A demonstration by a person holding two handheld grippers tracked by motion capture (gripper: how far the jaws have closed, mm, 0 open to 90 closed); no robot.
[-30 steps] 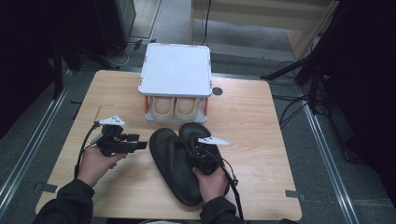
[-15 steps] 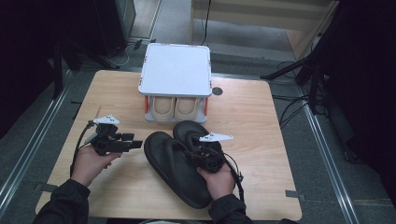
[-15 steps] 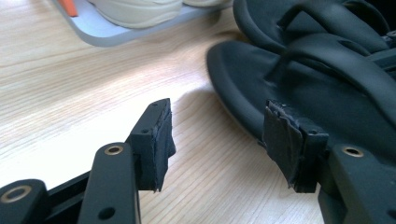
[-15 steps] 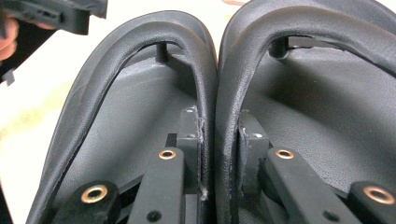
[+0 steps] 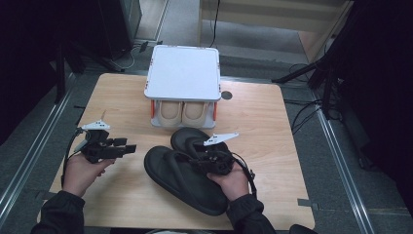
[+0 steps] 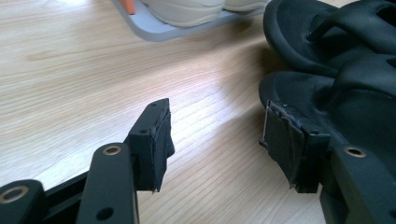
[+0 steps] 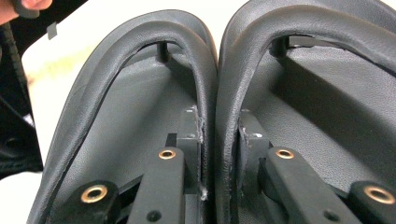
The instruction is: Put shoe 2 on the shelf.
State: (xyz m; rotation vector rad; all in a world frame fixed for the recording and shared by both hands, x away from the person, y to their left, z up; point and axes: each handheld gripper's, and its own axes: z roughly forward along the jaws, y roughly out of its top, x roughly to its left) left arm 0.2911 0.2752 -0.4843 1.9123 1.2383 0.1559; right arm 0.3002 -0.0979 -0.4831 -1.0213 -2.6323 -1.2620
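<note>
**Ana:** What was the room like?

**Ben:** It was dark, with a grey floor and cables. In the middle stood a light wooden table (image 5: 272,122). At its far side sat a small rack (image 5: 182,73) with a white top. A pair of pale shoes (image 5: 182,113) was tucked under that top.

**Ana:** What was on the left?

**Ben:** The left hand (image 5: 80,173) held the left gripper (image 5: 127,148) low over the table. It pointed to the right, at the sandals. Its jaws were wide apart, and nothing was between them. In the left gripper view there was bare wood in the gap, and the sandals lay just beside one jaw.

**Ana:** And in the middle?

**Ben:** Two black sandals (image 5: 187,168) were there, in front of the rack. They sat side by side and touched each other. One stretched toward the near edge of the table. The other's end was near the rack.

**Ana:** And on the right?

**Ben:** The right hand (image 5: 236,180) held the right gripper (image 5: 204,161) on the sandals. In the right gripper view its jaws squeezed the two inner straps (image 7: 212,93) together. One jaw was inside each sandal, and the straps were pressed tight between the pads.
</note>
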